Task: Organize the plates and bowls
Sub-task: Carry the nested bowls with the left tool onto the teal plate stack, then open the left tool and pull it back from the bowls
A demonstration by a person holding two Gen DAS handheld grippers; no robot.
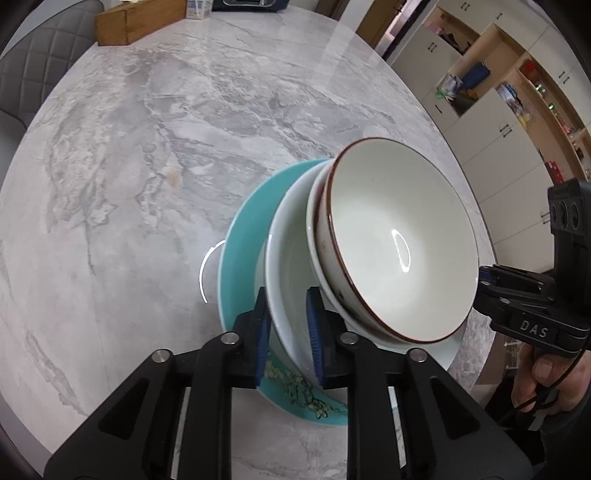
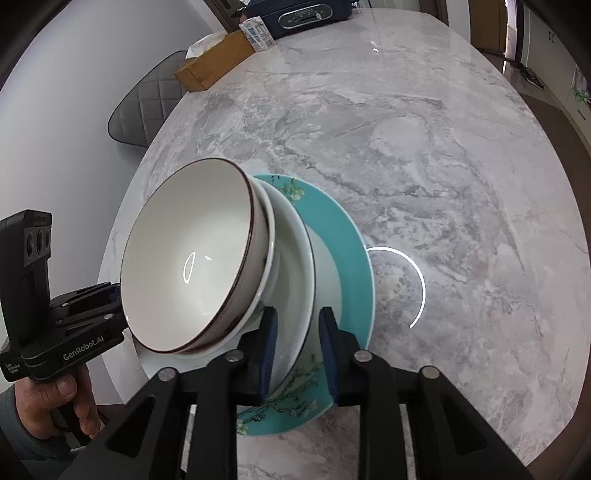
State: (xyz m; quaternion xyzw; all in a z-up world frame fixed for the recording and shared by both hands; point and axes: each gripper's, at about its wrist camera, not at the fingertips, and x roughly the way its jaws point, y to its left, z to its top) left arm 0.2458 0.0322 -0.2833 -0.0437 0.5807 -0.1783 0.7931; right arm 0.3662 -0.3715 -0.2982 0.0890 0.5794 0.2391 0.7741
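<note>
stack: a brown-rimmed bowl (image 1: 399, 240) sits nested in a second white bowl (image 1: 321, 266), that pair inside a wide white dish (image 1: 284, 258), and all of it on a teal plate (image 1: 240, 254) with a flower pattern. largest at the bottom and smallest on top, which is why the pile stands steady.
where it is: on the grey marbled surface (image 1: 147, 147), towards the near edge, well apart from the wooden box (image 1: 136, 22) at the far end.
left gripper (image 1: 288, 332): its blue pads straddle the rim of the wide white dish, one pad outside the wall and one inside. there looks to be a sliver of gap on each side, so the hold seems slackened rather than pinched tight.
right gripper (image 2: 297, 349): it brackets the same dish rim from the opposite side, with clearer room between pads and wall; narrow spread, nothing squeezed.
why both sides: my guess is that a grip on two opposite rims keeps a tall pile level when it is carried.
hands: the person's fingers (image 2: 62, 391) wrap each handle.
stage: the pile looks set down and finished, with release under way.
risk: a pad that catches the rim as it draws back could tip the bowls.
</note>
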